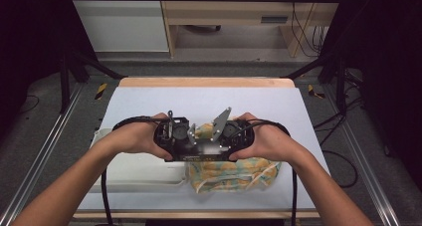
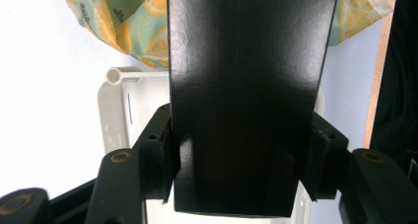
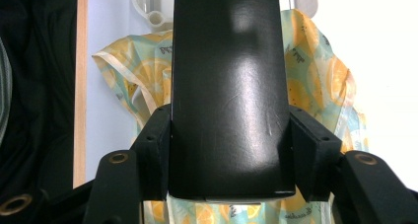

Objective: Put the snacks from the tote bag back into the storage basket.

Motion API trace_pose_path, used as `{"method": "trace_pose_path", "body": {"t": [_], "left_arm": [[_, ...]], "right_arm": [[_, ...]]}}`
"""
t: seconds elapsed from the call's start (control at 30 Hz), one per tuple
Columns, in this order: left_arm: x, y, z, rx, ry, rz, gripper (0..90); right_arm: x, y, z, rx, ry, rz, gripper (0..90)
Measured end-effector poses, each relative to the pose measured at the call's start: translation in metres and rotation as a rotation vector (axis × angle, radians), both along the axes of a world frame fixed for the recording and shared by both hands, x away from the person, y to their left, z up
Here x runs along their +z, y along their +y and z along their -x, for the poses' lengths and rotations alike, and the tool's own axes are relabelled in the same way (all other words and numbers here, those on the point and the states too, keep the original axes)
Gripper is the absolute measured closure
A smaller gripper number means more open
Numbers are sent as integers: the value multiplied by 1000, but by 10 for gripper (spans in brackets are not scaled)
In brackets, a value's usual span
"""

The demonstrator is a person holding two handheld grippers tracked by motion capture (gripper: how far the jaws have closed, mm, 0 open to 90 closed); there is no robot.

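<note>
black box [image 2: 246, 100] end, white tray [image 2: 116, 120] beneath

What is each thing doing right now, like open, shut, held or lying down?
Black box: held level above the table, one end in each gripper.
Left gripper: shut on the black box.
Right gripper: shut on the black box.
Lemon-print cloth: crumpled, lying on the table.
White tray: lying flat beside the cloth.

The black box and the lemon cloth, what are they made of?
The black box, clamped between both grippers, looks like smooth cardboard or plastic with a slight gloss: light reflects off its flat face, and its edges are sharp. Which of the two it is I can't tell. The lemon cloth looks like soft printed fabric: it folds, wrinkles and has a stitched pale border.
</note>
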State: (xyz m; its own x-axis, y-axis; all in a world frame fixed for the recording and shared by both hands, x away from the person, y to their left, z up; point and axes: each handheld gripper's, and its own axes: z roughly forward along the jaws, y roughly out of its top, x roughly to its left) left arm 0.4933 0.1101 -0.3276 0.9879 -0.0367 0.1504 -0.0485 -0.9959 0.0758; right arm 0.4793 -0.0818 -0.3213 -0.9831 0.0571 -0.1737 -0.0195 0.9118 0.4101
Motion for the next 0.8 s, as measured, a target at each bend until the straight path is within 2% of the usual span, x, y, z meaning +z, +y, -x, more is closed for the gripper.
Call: {"method": "trace_pose_path", "body": {"t": [0.1,0.23,0.4,0.5,0.63,0.8], "left_arm": [[1,0,0,0,-14,6,426],[2,-1,0,-2,-15,-2,430],[4,-1,-1,-3,-13,9,433],[4,0,-2,-11,-9,25,434],[3,2,-2,-9,-15,21,434],[4,9,-4,-1,-7,30,433]], "right_arm": [[0,-1,-1,-6,-6,-5,431],[-1,-2,-2,-9,-10,-5,428],[-1,-4,-3,-16,-4,-13,411],[-1,-4,-4,-37,-9,-20,329],[-1,-6,-5,-59,-11,-26,132],[3,-23,-1,-107,-29,-101,72]]}}
